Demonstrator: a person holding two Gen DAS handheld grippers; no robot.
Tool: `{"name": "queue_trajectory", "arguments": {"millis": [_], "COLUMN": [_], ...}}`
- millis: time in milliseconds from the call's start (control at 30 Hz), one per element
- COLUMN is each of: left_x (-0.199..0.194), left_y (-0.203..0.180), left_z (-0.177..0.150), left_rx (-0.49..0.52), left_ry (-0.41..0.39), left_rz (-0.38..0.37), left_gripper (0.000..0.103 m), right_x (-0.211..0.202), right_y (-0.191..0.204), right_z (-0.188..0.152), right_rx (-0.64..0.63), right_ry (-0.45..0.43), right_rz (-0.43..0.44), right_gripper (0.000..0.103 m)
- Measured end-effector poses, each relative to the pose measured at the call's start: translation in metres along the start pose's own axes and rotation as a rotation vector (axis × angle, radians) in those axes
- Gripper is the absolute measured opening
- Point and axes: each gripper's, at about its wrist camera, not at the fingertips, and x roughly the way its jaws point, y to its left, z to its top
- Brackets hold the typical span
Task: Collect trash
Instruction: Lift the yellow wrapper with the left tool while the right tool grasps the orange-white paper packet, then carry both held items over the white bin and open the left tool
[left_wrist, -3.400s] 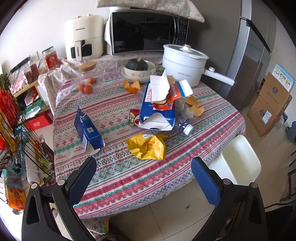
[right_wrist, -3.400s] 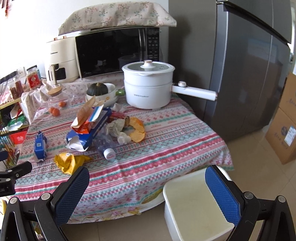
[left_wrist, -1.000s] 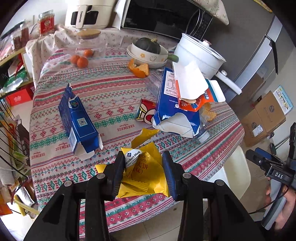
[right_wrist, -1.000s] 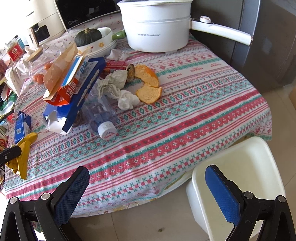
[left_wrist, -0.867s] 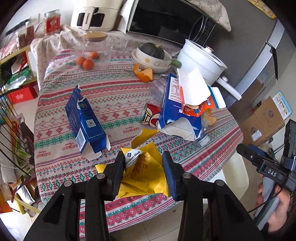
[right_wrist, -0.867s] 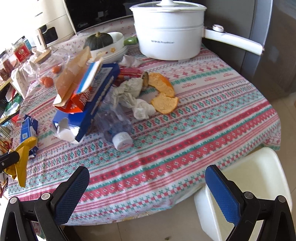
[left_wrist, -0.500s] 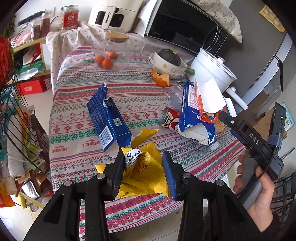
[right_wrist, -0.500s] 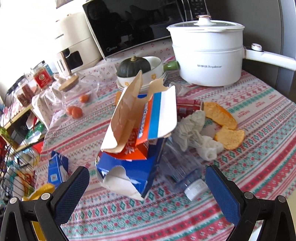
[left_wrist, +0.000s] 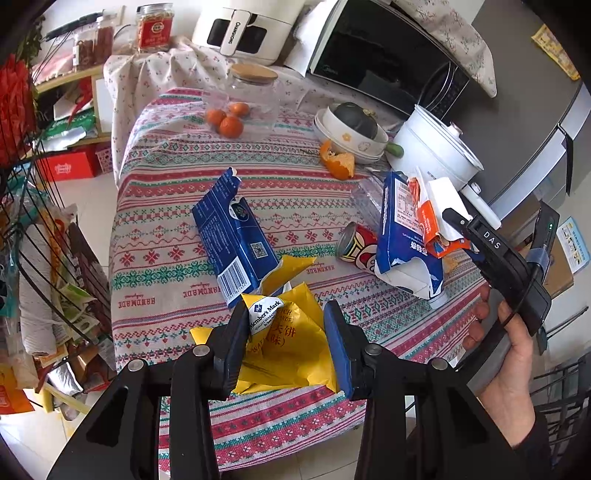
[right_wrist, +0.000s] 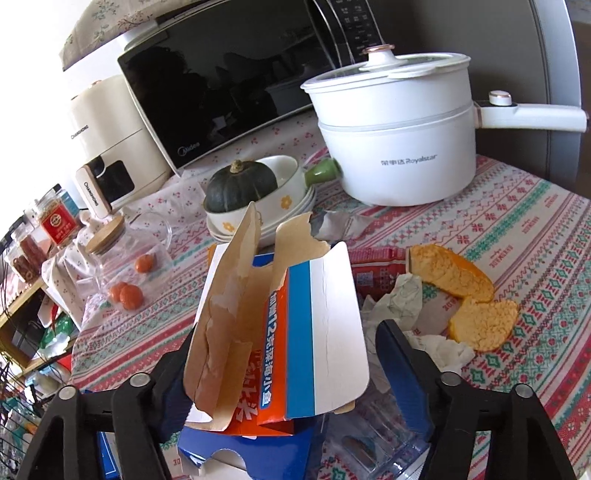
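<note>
Crumpled yellow snack wrapper (left_wrist: 291, 343) sits clenched between the left gripper (left_wrist: 286, 347) jaws, above the near edge of the striped-cloth surface (left_wrist: 159, 236). Right gripper (right_wrist: 280, 373) jaws straddle a torn orange-and-blue cardboard box (right_wrist: 295, 332), spread wide, not visibly pressing it. Behind lie orange peels (right_wrist: 469, 295) and a white electric pot (right_wrist: 399, 147).

Left gripper (left_wrist: 286, 326) clamped (right (right_wrist: 280, 363) seemingly open)

Bright daylight, blown-out left, fisheye-warped edges
</note>
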Motion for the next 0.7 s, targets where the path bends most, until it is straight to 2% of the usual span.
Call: {"name": "queue_trajectory", "arguments": {"millis": [267,533,700], "left_x": [0.0,0.006,0.009], "left_y": [-0.01,-0.021,-0.031], "left_z": [-0.004,-0.007,-0.009], "left_rx": [0.011,0.012,0.034], "left_ry": [-0.001,0.013,0.02], "left_rz": [-0.002,-0.01,-0.012], "left_gripper": [0.043,0.043,0.043], "right_x": [-0.015,-0.036,-0.028], "right_y": [-0.005,-0.002,-0.012], "right_z": [0.007,0.012,0.008], "right_rx": [-0.01,-0.086,-0.081], "right_ry": [0.014,0.015,0.069], "right_rz": [0.058,0.116,0.108], "right_gripper": [0.022,0.018,0.019]}}
